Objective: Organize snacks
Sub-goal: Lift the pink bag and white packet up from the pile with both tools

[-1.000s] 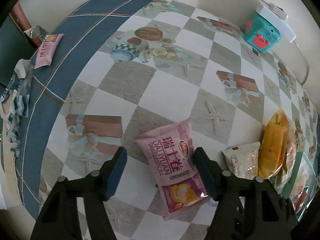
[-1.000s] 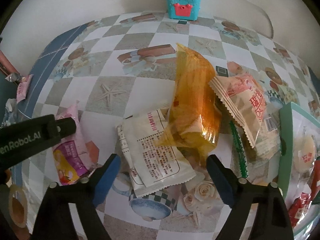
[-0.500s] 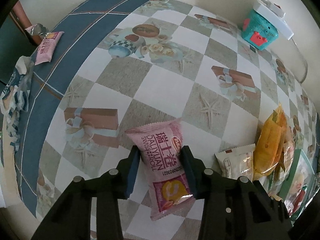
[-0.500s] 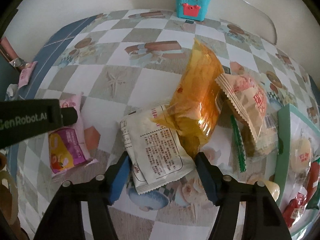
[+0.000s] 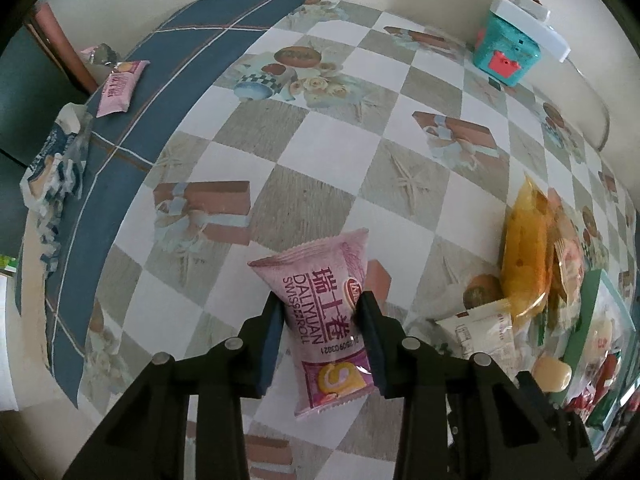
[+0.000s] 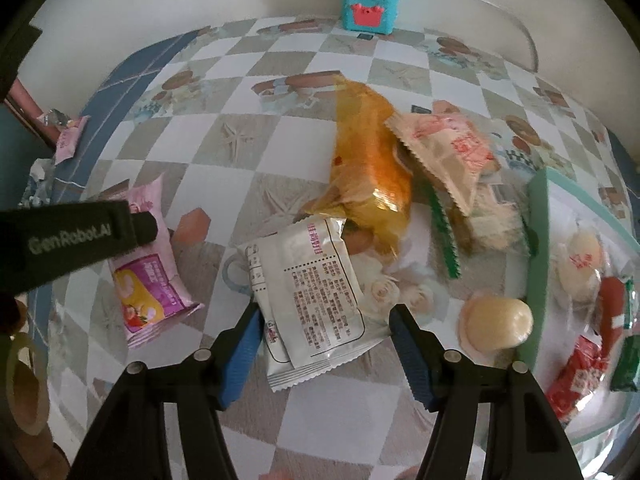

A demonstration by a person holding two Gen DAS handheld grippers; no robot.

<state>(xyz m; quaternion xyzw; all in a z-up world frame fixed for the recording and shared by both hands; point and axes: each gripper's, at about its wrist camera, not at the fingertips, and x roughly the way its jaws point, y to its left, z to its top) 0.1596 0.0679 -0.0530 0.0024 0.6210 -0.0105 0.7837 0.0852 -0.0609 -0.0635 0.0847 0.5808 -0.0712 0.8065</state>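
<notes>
My left gripper point(image 5: 320, 312) is shut on a pink Swiss roll packet point(image 5: 326, 312) and holds it just above the checked tablecloth; the packet also shows in the right wrist view point(image 6: 148, 264) under the left gripper's arm. My right gripper point(image 6: 324, 320) is open, its fingers on either side of two stacked white snack packets point(image 6: 308, 300) that lie on the table. An orange bag point(image 6: 368, 176) and a beige packet point(image 6: 448, 156) lie just beyond them. A green-rimmed tray point(image 6: 538, 248) with several snacks is at the right.
A round pale jelly cup point(image 6: 496, 322) lies beside the tray. A teal toy box point(image 6: 370, 10) with a white power strip stands at the far wall. Another pink packet point(image 5: 120, 88) lies on the blue border at the far left table edge.
My left gripper has closed on the pink Swiss roll packet and lifted it slightly. My right gripper has moved forward around the white packets and its fingers have narrowed.
</notes>
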